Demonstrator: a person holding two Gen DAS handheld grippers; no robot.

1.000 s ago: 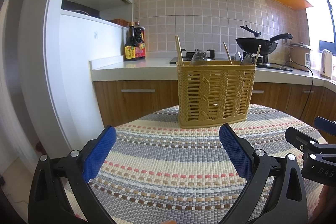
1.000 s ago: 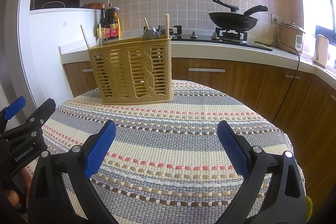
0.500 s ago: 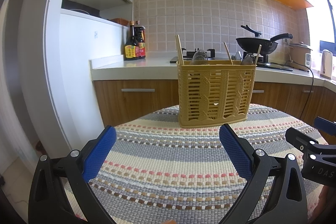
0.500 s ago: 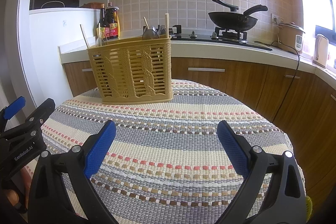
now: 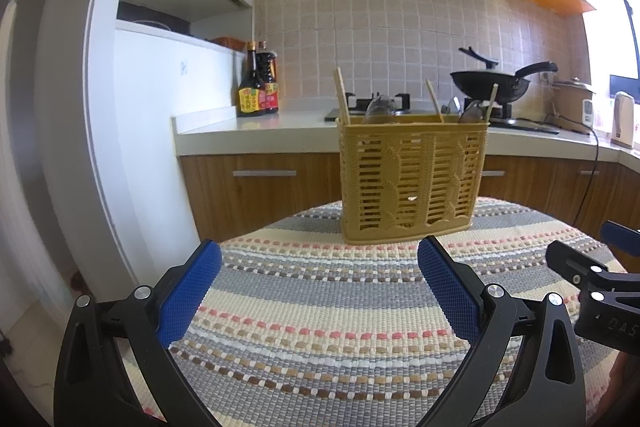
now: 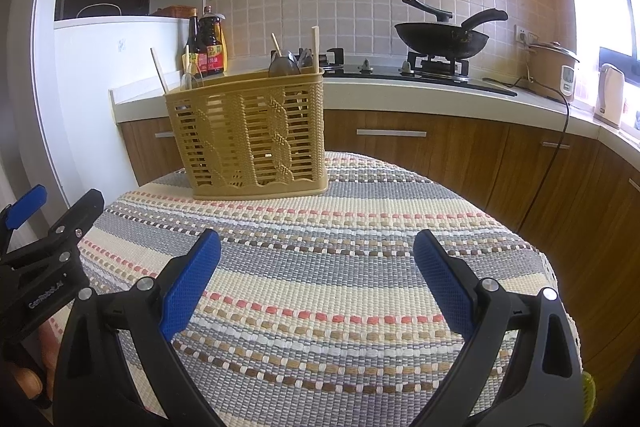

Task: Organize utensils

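We find the yellow slotted utensil holder (image 5: 413, 183) standing upright at the far edge of the round table, on the striped woven cloth (image 5: 320, 311). Chopsticks (image 5: 342, 95) and spoons (image 5: 379, 107) poke above its rim, spread across what seem to be separate sections, though we cannot tell which section holds what. No loose utensils lie on the cloth that we can see.

Our left gripper (image 5: 318, 277) hovers low over the near side of the cloth, spread wide and empty. Our right gripper (image 6: 316, 267) does the same, also wide apart with nothing between its blue pads (image 6: 190, 285).

We judge the sorting either finished or about to begin from inside the holder. If we reach in, the risks are plain: the holder looks light and tall, so a sideways pull on a chopstick could tip it or drag it off the far edge. Thin chopsticks could slip from the pads, and the spoons sit close together, so we might catch two at once.

Behind stand the counter (image 6: 440, 89), a wok (image 6: 442, 39) and sauce bottles (image 5: 258, 87).
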